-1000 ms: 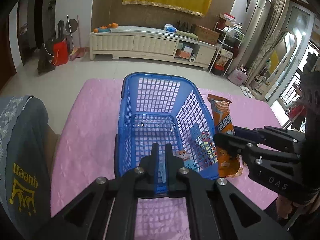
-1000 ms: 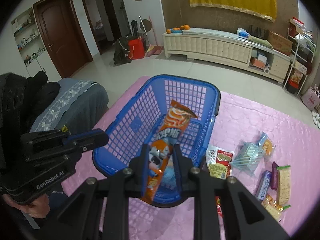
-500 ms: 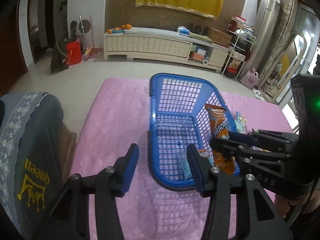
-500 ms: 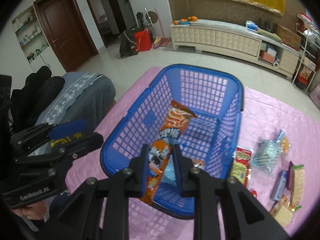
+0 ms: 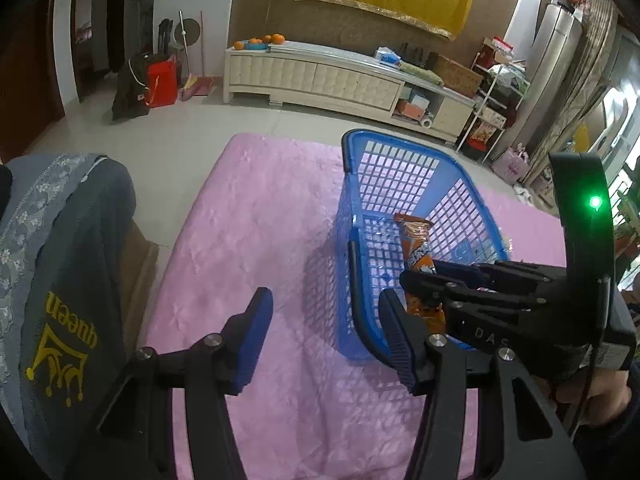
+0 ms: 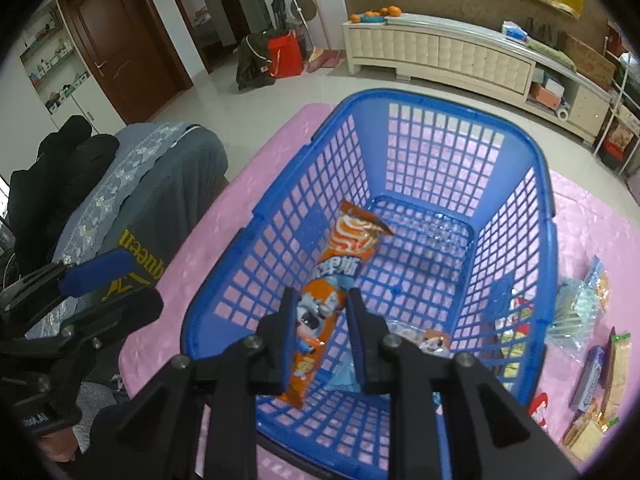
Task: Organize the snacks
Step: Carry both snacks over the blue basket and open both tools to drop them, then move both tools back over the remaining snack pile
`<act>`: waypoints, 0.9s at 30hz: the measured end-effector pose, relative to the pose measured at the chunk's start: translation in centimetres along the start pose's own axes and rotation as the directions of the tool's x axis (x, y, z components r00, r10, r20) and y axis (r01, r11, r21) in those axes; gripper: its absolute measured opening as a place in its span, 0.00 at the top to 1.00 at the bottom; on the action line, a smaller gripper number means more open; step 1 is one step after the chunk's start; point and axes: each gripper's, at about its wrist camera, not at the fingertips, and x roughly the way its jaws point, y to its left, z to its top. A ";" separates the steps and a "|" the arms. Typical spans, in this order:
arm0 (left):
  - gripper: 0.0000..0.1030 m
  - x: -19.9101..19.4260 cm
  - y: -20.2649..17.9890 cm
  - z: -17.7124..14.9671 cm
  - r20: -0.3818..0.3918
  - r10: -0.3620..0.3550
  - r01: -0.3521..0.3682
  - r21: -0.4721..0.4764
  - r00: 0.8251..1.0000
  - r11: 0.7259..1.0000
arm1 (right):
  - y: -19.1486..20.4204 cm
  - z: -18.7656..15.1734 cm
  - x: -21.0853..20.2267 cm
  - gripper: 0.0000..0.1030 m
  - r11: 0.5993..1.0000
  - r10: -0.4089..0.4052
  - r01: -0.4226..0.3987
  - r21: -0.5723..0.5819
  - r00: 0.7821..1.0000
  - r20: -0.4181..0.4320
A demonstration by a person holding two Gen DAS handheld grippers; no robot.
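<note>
1. We find the blue basket standing on the pink mat.
2. We record the left gripper released, holding nothing, beside the basket's near corner.
3. We record the right gripper clenched on the orange snack packet, above the basket's interior.

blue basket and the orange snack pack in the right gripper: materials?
Blue basket: looks like rigid moulded plastic, open grid walls, slightly glossy rim. Orange snack pack in the right gripper: probably thin printed plastic film, glossy, crimped top edge.
</note>
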 end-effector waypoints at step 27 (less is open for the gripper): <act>0.25 -9.0 -11.9 0.1 0.134 -0.047 0.023 0.178 0.990 0.984 | -5.4 -4.6 -16.0 0.23 0.996 -0.091 0.088 0.025 0.978 0.185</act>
